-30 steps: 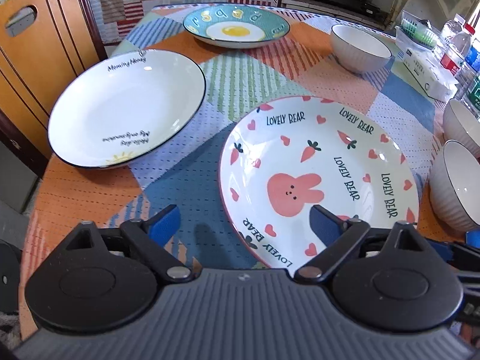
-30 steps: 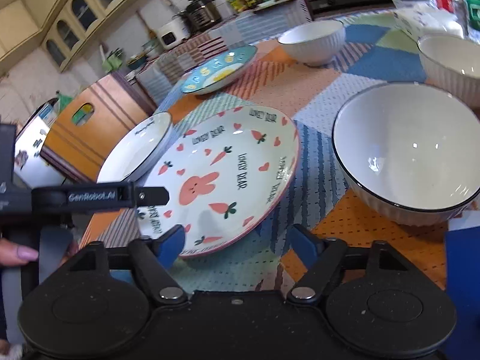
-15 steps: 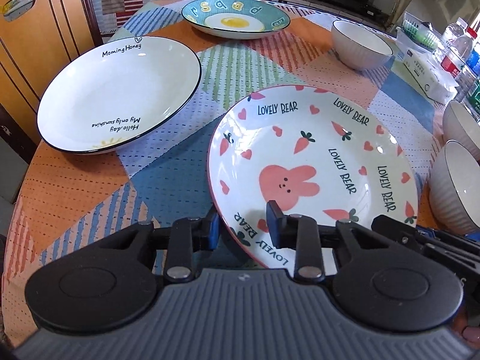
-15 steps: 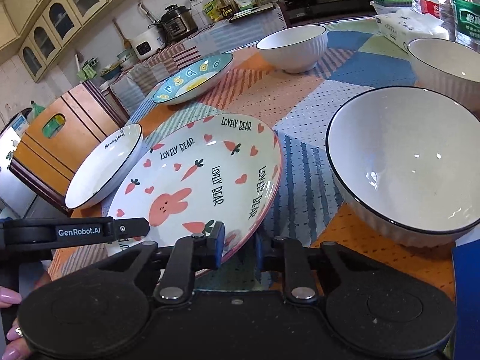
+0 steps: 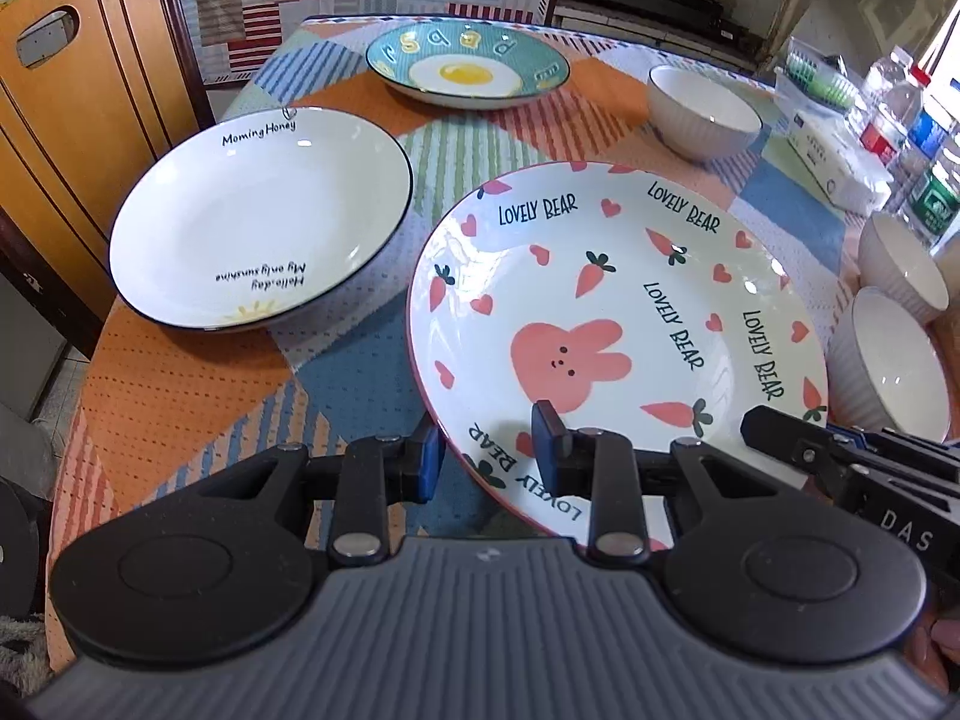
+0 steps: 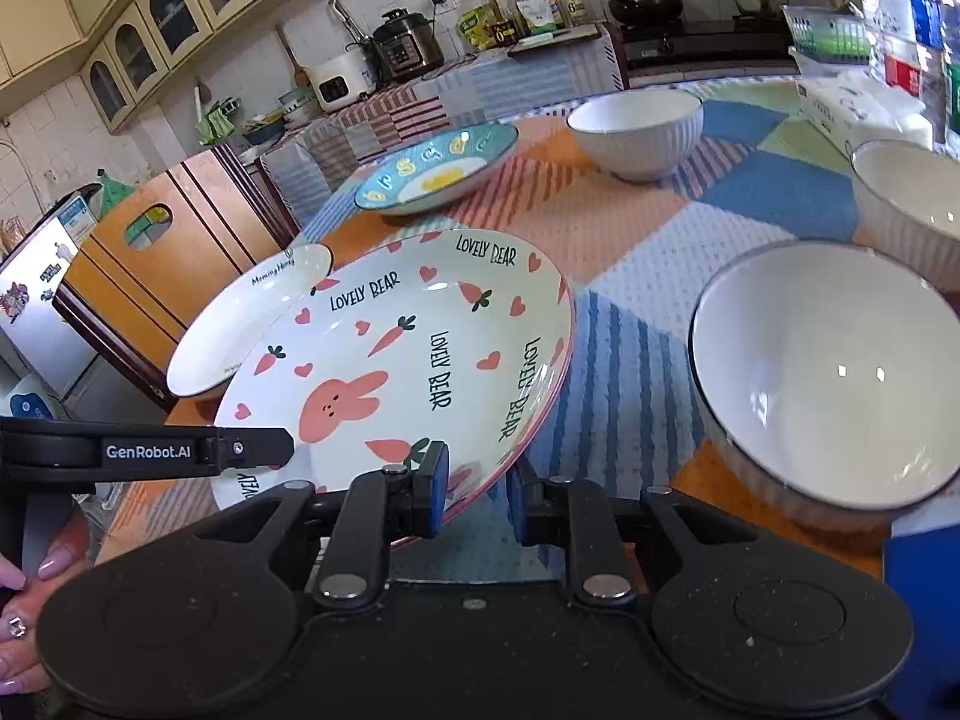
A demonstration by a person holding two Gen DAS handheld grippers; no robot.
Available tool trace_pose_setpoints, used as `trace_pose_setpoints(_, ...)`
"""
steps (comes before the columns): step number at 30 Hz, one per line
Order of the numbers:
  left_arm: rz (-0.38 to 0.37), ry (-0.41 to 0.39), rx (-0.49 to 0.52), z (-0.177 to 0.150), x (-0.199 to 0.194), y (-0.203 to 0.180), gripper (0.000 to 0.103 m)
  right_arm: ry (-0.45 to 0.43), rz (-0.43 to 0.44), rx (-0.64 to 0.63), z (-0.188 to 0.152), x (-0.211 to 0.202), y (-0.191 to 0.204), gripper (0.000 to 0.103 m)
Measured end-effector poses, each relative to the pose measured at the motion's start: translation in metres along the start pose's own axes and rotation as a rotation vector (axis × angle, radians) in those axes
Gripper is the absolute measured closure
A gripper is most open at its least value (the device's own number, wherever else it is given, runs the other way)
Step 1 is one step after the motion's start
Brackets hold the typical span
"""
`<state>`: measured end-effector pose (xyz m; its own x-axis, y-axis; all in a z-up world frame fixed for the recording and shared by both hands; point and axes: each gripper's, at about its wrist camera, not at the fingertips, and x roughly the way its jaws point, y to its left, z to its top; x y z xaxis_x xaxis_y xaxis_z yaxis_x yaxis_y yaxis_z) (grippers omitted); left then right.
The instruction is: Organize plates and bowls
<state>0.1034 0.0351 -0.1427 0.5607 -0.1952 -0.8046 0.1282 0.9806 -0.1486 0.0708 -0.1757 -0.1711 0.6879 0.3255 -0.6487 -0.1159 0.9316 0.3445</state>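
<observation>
A: Gripping the near rim of the bunny plate (image 5: 612, 312) from two sides, both tools point steeply down. The left gripper (image 5: 489, 459) has its jaws narrowed onto the rim, one blue pad under the edge and one on the printed face. The right gripper (image 6: 477, 495) pinches the same rim further along, jaws nearly together, one pad above and one below.

B: And the plate itself?

A: Tilted, its near edge off the counter (image 5: 180, 396); I cannot tell whether the far edge rests on the cloth. A hand (image 6: 24, 612) shows at the left gripper's handle, bottom left of the right wrist view.

B: What crowds the bunny plate?

A: Left of it, near but apart, sits the white plate (image 5: 264, 216) with a dark rim. Beyond it lies the teal egg plate (image 5: 468, 69), well apart. Right of it stands the nearest bowl (image 6: 834, 372), close by, with a second bowl (image 6: 912, 192) behind that and a third bowl (image 6: 636, 129) further back.

B: Room to move?

A: Bare patchwork cloth lies between the bunny plate and the egg plate. A wooden chair (image 5: 78, 90) stands past the white plate at the counter's edge. Bottles (image 5: 900, 114) and a tissue pack (image 5: 840, 162) line the far right.
</observation>
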Motion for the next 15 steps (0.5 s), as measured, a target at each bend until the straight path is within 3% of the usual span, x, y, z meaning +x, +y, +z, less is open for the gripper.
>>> trace_pose_setpoints(15,-0.059,0.014,-0.024,0.062,0.034,-0.006,0.074,0.017,-0.053,-0.066,0.069,0.028,-0.008,0.078)
